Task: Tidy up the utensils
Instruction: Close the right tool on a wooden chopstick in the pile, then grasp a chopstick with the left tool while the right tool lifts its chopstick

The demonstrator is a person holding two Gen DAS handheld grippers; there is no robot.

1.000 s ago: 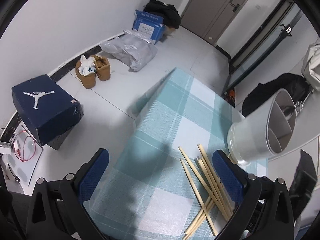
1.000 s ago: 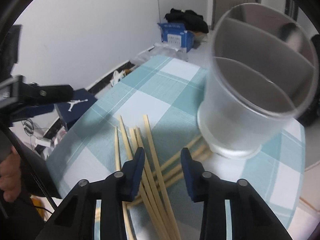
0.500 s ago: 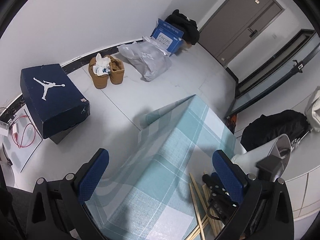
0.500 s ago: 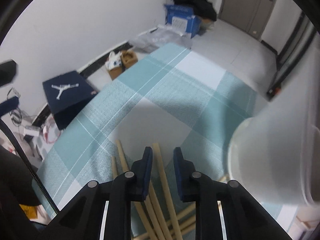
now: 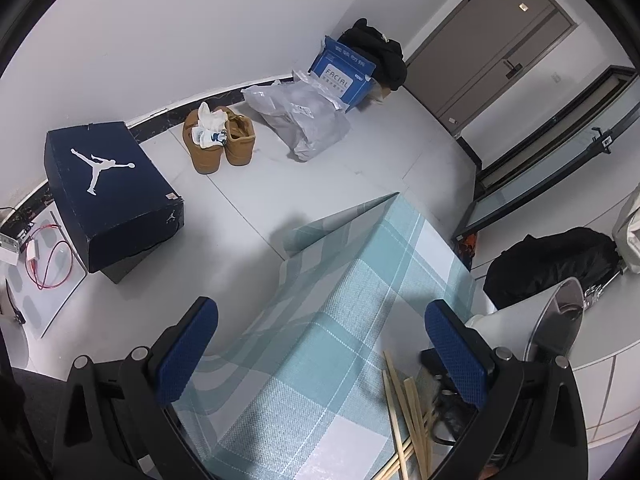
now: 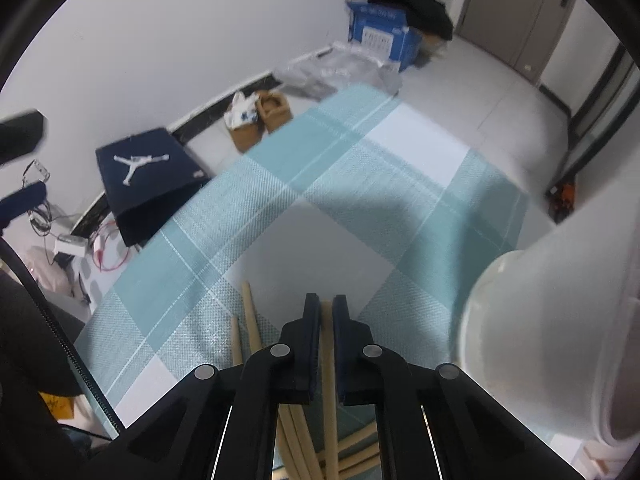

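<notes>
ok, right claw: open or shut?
Shut. The right claw has its pads clamped on one chopstick, with no gap either side of it.

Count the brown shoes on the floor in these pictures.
2. One shoe, stuffed with something white, stands beside the other shoe on the floor, between the dark box and the grey bag. None seems hidden.

Right gripper (image 6: 326, 312) jaws, a second ago apart over chopstick pile, now pinched shut on one chopstick (image 6: 327, 344). Right gripper moved left, away from holder (image 6: 560, 340): holder's open mouth gone from its view, only side wall at right. Left gripper (image 5: 320, 354) shifted left: fewer chopsticks (image 5: 404, 412) visible, more floor.
</notes>
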